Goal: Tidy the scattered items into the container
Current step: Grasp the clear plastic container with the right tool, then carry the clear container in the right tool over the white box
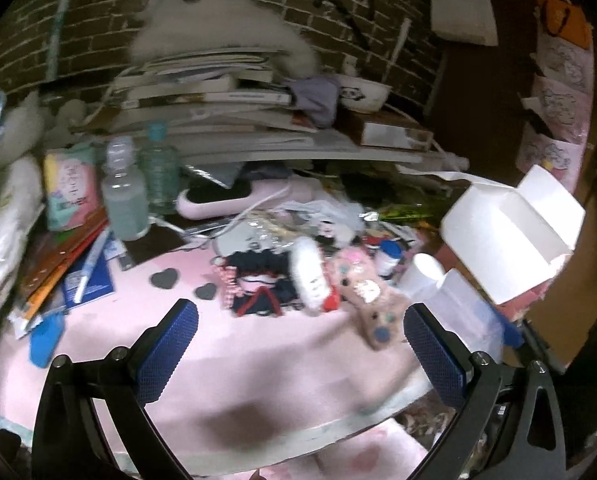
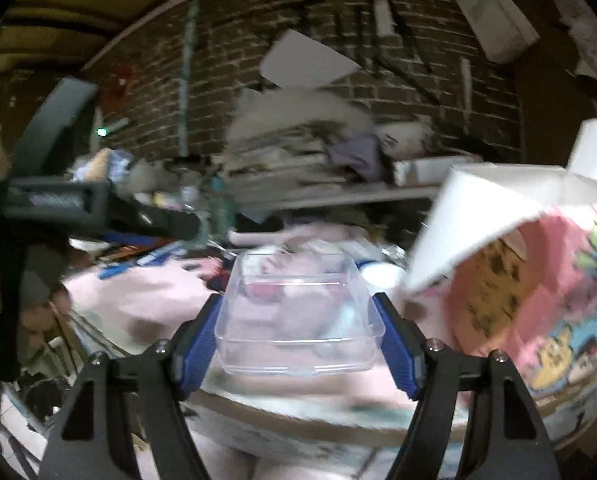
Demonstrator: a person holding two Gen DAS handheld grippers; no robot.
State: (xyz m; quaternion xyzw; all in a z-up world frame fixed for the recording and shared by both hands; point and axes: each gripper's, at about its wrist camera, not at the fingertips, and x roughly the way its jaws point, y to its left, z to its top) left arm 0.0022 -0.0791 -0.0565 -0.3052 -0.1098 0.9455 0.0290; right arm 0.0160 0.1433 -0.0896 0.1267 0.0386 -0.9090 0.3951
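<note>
The right gripper [image 2: 298, 320] grasps a clear plastic container [image 2: 298, 316], its blue pads [image 2: 200, 344] pressed against the two short sides; the container is a shallow rectangular tub with rounded corners and a rimmed lip, transparent enough that blurred pink and pale shapes show through its walls; whether they lie inside it or behind it cannot be told; it is held above the near edge of the pink tabletop [image 1: 282, 368]. The left gripper [image 1: 300, 344] hangs unclenched over that tabletop, nothing between its blue pads [image 1: 166, 356]; beyond it lies a cluster of scattered items: a dark navy plush [image 1: 258, 288], a white furry pouch [image 1: 308, 276] with a red end, and a beige plush [image 1: 368, 304] with pastel patches, set close together. A white open box [image 1: 506, 232] stands to their right; two plastic bottles [image 1: 124, 196] stand left, before a stack of books [image 1: 218, 96].
</note>
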